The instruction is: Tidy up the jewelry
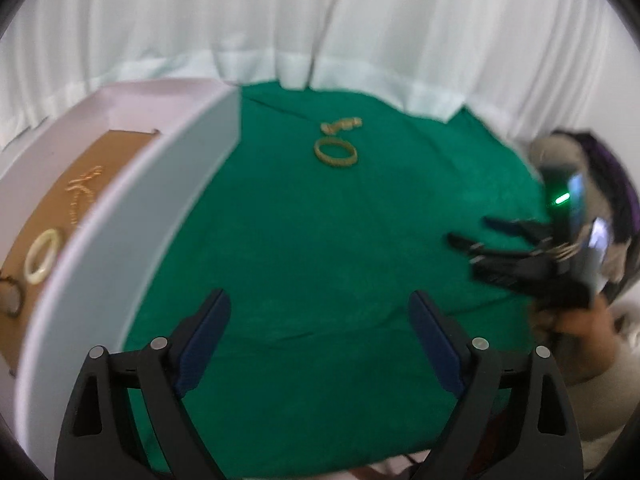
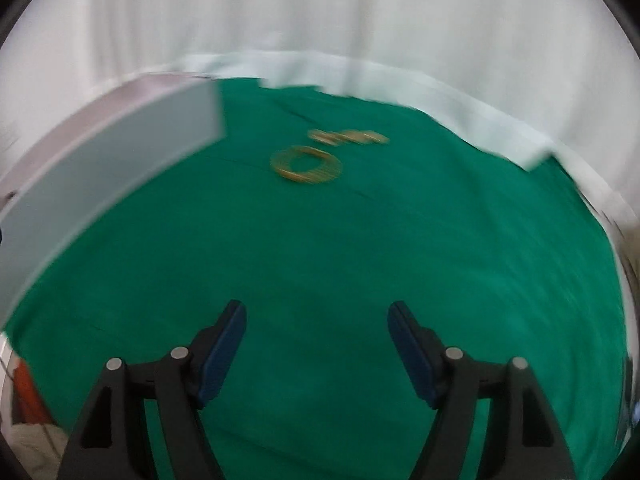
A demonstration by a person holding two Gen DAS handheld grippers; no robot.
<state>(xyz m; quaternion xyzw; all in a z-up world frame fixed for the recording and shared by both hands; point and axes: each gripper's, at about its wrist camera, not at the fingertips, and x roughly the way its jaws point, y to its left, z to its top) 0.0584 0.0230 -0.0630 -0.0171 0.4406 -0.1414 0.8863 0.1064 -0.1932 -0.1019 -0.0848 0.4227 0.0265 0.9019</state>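
A gold bangle (image 1: 335, 152) lies on the green cloth (image 1: 320, 240), with a gold chain piece (image 1: 341, 125) just behind it. Both show blurred in the right wrist view, the bangle (image 2: 306, 164) in front of the chain piece (image 2: 349, 136). A white box (image 1: 132, 216) stands at the left; on its brown liner lie a gold chain (image 1: 84, 186), a pale bangle (image 1: 42, 255) and a dark ring-shaped piece (image 1: 10, 294). My left gripper (image 1: 320, 312) is open and empty over the cloth beside the box. My right gripper (image 2: 316, 320) is open and empty; it also shows at the right of the left wrist view (image 1: 476, 232).
White curtain (image 1: 320, 20) hangs behind the table. The white box wall (image 2: 112, 160) stands at the left of the right wrist view. The person's hand and sleeve (image 1: 580, 328) are at the right edge.
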